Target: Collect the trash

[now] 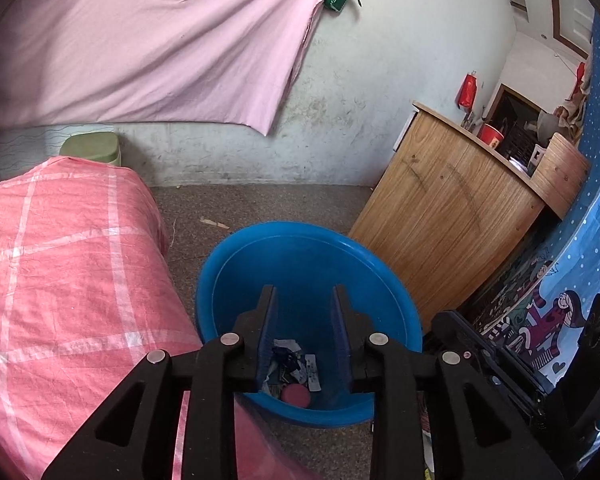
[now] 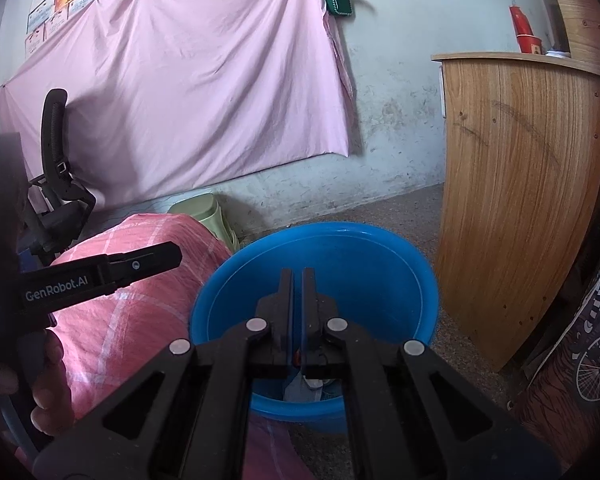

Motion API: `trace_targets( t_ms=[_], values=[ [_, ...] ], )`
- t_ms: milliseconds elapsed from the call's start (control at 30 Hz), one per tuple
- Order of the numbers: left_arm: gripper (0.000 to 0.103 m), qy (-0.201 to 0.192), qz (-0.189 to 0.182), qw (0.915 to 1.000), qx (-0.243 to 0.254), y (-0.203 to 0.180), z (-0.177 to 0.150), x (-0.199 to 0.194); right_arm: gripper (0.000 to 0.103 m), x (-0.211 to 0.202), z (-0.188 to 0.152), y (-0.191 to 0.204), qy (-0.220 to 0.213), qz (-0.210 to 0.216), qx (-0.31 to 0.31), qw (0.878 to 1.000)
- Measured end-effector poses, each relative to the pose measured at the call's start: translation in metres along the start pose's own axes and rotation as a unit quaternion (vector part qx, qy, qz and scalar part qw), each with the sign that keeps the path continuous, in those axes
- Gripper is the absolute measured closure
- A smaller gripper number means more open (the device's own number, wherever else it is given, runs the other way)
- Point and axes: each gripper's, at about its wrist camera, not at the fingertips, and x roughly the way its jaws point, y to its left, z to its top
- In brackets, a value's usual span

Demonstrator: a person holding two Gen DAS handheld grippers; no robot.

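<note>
I hold left gripper [image 1: 304,300] released, empty, over bin [image 1: 380,264] | right gripper [image 2: 297,280] clenched, empty | risk: knocking bin rim, spilling trash [image 1: 292,364].

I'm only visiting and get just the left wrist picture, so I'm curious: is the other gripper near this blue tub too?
Observer: Yes. The right gripper hangs over the blue tub, jaws shut.
Operator: What holds the left one up?
Observer: A person's hand grips the handle of the left gripper.
Operator: Anything past the pink checked cover?
Observer: A black office chair stands beyond the pink checked cover, in front of the hanging pink sheet.
</note>
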Motion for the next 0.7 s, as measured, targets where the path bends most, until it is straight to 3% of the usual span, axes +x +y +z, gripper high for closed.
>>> trace_targets(
  t_ms=[233,500,600,700],
  values=[
    [0.079,-0.006,0.011,0.9999,0.002,0.003,0.000,-0.009,0.084,-0.007,0.005,0.003,-0.007,0.001,-0.002,1.000],
    [0.065,-0.023,0.037,0.9990,0.009,0.013,0.002,-0.037,0.081,-0.021,0.013,0.012,-0.015,0.002,-0.004,1.000],
    [0.053,-0.031,0.054,0.9979,0.015,0.020,0.000,-0.054,0.076,-0.031,0.018,0.017,-0.021,0.003,-0.005,1.000],
    [0.048,-0.038,0.072,0.9965,0.022,0.027,-0.006,-0.072,0.070,-0.040,0.022,0.022,-0.028,0.006,-0.004,1.000]
  ],
)
